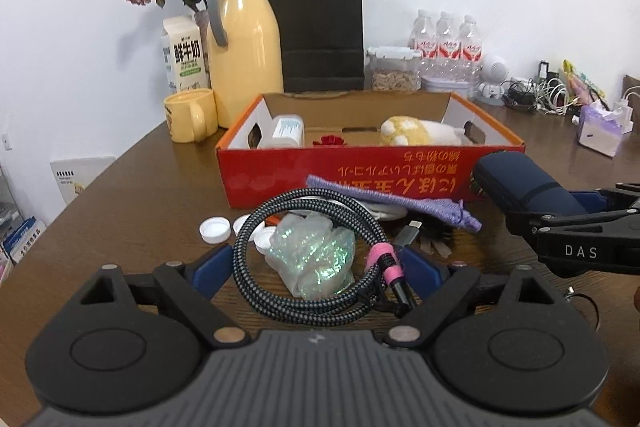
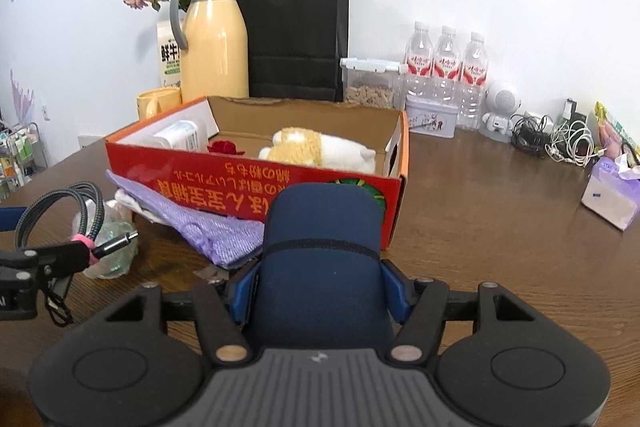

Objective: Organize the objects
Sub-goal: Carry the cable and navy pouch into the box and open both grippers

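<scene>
Cardboard box [image 2: 256, 187], red-sided and open-topped, sits mid-table just beyond both my tools, already holding a plush toy [image 2: 320, 147], a white bottle [image 2: 180, 135] and a small red flower [image 2: 224, 147]. My right gripper [image 2: 322, 291] has its blue pads clamped on either flank of a navy zip case [image 2: 322, 227], which I hold off the table in front of the box's near right corner. My left gripper [image 1: 316, 271] stands wide around a coiled braided cable [image 1: 304, 251] with a pink band; the right view shows the coil hanging off the left tool, so I judge it is carried, caught at its widest span.

For the case, I'd carry it up over the near wall before going forward, since its far end sits below the rim line and would hit the printed side. The free floor lies between the bottle and the plush toy, so I'd aim there and let go low.

The cable is the shakier hold: its loose plug end [image 2: 116, 243] dangles and could snag the purple cloth [image 2: 216, 227] or the crinkled iridescent wrap [image 1: 316, 259] below. I'd keep it level and move slowly.
</scene>
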`<state>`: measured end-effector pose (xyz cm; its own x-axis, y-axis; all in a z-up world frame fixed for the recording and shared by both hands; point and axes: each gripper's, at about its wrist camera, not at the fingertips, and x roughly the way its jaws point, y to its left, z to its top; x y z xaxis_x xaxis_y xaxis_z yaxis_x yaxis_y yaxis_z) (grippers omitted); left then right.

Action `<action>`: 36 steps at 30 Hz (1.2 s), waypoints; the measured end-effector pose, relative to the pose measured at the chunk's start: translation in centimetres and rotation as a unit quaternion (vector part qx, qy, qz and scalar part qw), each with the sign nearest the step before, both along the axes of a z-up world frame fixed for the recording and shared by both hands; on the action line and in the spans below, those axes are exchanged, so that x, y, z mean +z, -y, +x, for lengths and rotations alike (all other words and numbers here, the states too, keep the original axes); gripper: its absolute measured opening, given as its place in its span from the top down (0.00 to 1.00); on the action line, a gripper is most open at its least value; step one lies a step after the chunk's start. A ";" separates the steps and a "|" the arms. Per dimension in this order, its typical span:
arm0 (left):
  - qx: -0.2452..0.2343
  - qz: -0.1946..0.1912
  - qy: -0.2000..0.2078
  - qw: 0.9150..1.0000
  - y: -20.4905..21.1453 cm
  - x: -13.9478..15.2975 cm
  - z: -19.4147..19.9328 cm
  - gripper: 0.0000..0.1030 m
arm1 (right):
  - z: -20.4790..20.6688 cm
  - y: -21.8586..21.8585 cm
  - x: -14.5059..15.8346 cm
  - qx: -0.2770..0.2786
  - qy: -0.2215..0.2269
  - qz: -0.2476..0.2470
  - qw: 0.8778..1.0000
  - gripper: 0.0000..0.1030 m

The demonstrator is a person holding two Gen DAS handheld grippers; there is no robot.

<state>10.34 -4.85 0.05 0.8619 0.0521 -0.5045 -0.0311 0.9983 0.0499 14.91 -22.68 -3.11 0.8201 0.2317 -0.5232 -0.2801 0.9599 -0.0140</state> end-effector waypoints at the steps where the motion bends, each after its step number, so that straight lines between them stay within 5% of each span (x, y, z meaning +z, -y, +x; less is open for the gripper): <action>1: -0.002 0.000 0.003 1.000 0.0 0.3 -0.2 0.11 | -0.2 0.1 0.3 0.000 0.004 0.000 1.000 0.40; 10: -0.018 0.001 0.040 0.999 -0.4 3.9 0.2 0.11 | -0.6 -0.4 3.3 0.007 0.036 -0.003 0.999 0.40; 19: -0.031 -0.001 0.054 0.998 -0.4 6.9 5.7 0.11 | 3.2 -2.4 5.6 0.016 0.053 -0.004 0.998 0.40; 36: 0.000 -0.054 0.017 0.998 -1.5 5.1 19.5 0.11 | 16.2 -5.7 4.3 0.001 0.017 -0.006 1.000 0.40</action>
<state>29.80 -3.40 5.12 0.8786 -0.0006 -0.4776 -0.0318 0.9977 -0.0598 31.15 -16.98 1.19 0.8373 0.2265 -0.4976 -0.2804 0.9592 -0.0353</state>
